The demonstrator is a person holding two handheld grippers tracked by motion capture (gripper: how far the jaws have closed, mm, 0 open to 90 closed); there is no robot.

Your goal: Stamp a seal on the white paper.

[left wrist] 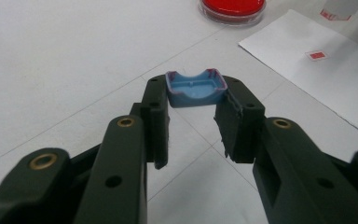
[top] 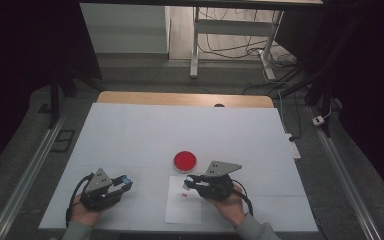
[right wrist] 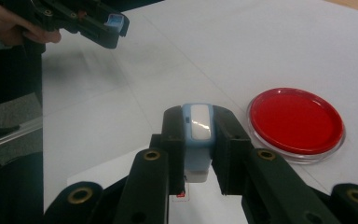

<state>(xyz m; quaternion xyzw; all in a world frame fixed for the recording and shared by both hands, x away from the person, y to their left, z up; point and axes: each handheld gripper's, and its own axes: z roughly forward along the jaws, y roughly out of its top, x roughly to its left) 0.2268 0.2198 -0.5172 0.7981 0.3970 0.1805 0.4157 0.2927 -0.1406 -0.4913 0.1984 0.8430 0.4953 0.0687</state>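
While the left gripper is clamped on a small blue cap at its fingers' tips, a pale blue-and-white device is gripped upright between the right gripper's fingers, above the white sheet near the red dish on the surface.

red dish — cropped by top edge

table: left gripper at near left, a cap between its jaw tips; right gripper at near right, over a paper sheet, a stamp body between its jaws; dish just beyond right gripper, touching neither; small mark on sheet below its tips.
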